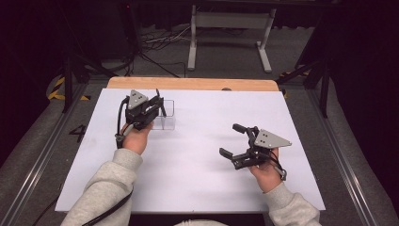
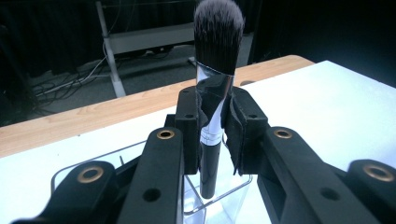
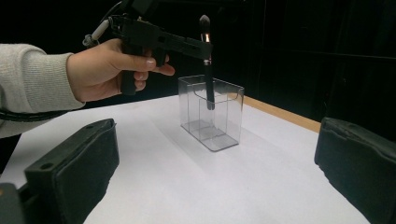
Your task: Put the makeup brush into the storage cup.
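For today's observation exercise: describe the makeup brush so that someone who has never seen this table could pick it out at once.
Start at the white table and find the clear plastic box toward its far left. The left gripper holds the brush upright there, handle end dipping into the box. It is slim and black with a silver collar and a dark, pale-tipped bristle head.
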